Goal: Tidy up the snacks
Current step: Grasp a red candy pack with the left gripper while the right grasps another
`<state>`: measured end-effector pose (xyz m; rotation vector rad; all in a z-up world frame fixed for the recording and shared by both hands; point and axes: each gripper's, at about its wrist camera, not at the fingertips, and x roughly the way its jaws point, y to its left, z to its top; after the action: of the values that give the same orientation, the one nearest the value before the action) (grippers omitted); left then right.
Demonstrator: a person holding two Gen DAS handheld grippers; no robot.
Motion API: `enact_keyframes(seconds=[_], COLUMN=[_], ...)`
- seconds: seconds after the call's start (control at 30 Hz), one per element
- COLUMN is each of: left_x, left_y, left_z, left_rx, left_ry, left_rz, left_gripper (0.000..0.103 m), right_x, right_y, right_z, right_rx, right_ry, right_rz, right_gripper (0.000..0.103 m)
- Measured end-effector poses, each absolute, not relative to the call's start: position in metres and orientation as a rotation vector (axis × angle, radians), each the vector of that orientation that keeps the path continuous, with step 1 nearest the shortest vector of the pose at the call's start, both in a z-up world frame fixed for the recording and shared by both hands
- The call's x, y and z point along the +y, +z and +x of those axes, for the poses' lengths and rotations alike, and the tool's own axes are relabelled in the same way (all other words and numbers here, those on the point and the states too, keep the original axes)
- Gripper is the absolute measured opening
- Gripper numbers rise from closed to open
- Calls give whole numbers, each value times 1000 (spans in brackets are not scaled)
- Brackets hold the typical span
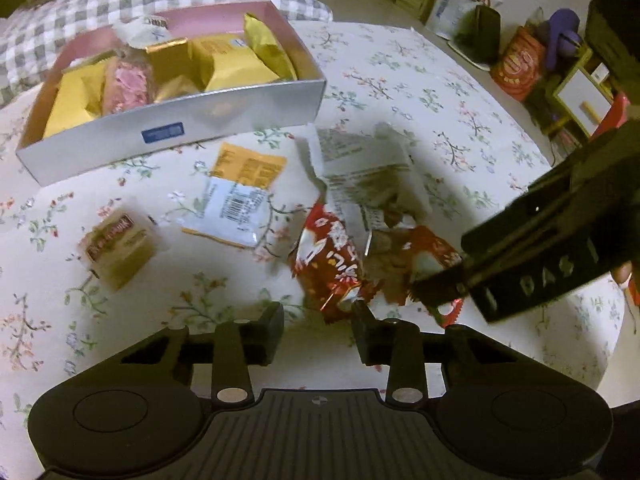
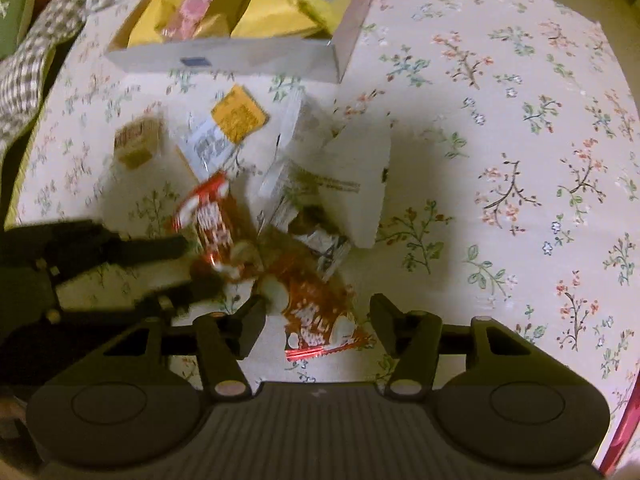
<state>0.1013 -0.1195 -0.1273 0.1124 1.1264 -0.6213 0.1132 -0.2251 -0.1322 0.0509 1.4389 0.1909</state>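
Note:
Two red snack packets lie together on the flowered tablecloth. My left gripper [image 1: 318,326] points down at the left red packet [image 1: 328,256]; the packet's lower end sits between the fingers by the right one, with a gap to the left one, so the gripper is open. My right gripper [image 2: 318,320] straddles the other red packet [image 2: 320,312], and its pads are not clearly pressing it. White packets [image 1: 360,168], a yellow-and-white packet [image 1: 240,196] and a small tan packet [image 1: 120,248] lie loose. The silver box [image 1: 240,108] behind holds several yellow packets and a pink one.
A checked cushion [image 1: 120,0] lies beyond the box. Red bags [image 1: 516,64] and clutter stand on the floor past the table's far right edge. In the right wrist view, bare tablecloth [image 2: 520,160] stretches to the right of the packets.

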Motion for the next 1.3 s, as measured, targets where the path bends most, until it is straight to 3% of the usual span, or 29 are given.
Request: enact_keyframes(seconds=[0.1,0.17,0.23,0.47,0.53,0.67,0.8,0.87,0.97,1.03,1.07,1.3], left_x=[-114,-113,-110,-115,-120,-124,-126,-126,-121,-117,-115,-112], left_y=[-122,-118,-114,-113,-115,-120,-121,-122,-127,-128,-126,-123], left_z=[101,104,105,110,108,106,107,106,112,116,117,121], left_rx=[1115,1116,1097,1086,1068,1043,1026,1024,1050,1058,1056,1061], left_ry=[-635,-643,-621,-599,-591,-582,-597,-611,-598,-583,-580,-569], left_rz=[97,90,78,40,71,95,108,120,95,73,61,18], left_gripper=[40,60,68,73,73,71,65,47,32,31,31,31], right_x=[-222,-220,-218,-223,-223,-226,-232,-235,-224,-216,-215,-218], right_y=[-137,-141,-143,-125,-123,-127,-134,-135,-138,-137,-136,-125], right_z=[111,110,109,110,111,112,114,114,114,115,115,114], right_rx=[1452,1455,1458,1437,1438,1425,1418,1409,1364,1359,1363,1391], right_ry=[198,206,203,208,208,206,221,202,199,225,234,241], right_rz=[26,10,-1,68,61,68,92,67,36,15,30,83], right_gripper=[50,45,41,15,14,14,24,34,45,40,33,30])
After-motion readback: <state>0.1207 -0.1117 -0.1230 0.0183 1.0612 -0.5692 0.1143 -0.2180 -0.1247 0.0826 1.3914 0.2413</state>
